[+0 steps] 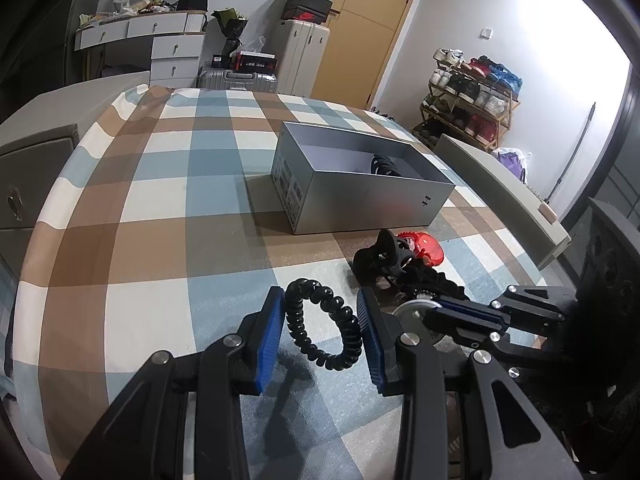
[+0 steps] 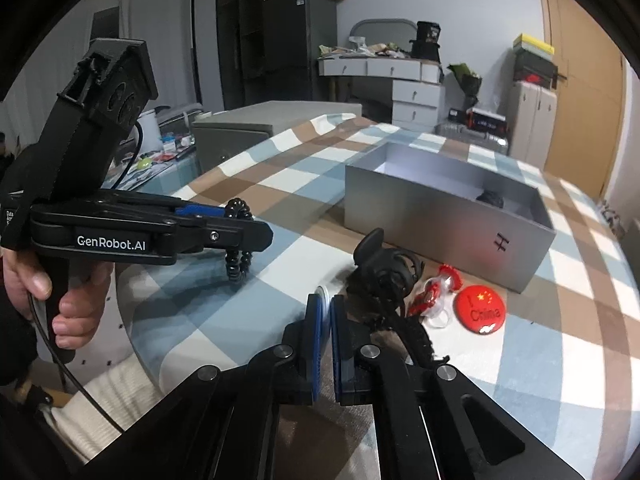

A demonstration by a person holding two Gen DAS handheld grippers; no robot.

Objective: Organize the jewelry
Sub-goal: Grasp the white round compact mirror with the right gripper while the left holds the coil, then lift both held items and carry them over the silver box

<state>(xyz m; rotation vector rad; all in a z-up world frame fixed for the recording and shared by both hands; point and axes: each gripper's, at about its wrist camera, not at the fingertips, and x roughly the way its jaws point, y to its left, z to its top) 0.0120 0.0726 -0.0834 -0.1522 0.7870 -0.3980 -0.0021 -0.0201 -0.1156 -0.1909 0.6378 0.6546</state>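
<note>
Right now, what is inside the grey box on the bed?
The grey box is open. One black spiral hair tie lies at its far end; the white floor elsewhere looks bare, though the near wall hides the part right behind it.

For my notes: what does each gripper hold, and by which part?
Left gripper: black spiral hair tie, by its opposite sides. Right gripper: small round silver disc, by its faces.

Checked cloth [image 1: 160, 200] is covering the tabletop. Beyond its far edge, a white drawer unit [image 1: 176, 54] is standing. Right of the unit, a silver suitcase [image 1: 240, 80] is lying flat; farther right, a shoe rack [image 1: 468, 108] is standing.
</note>
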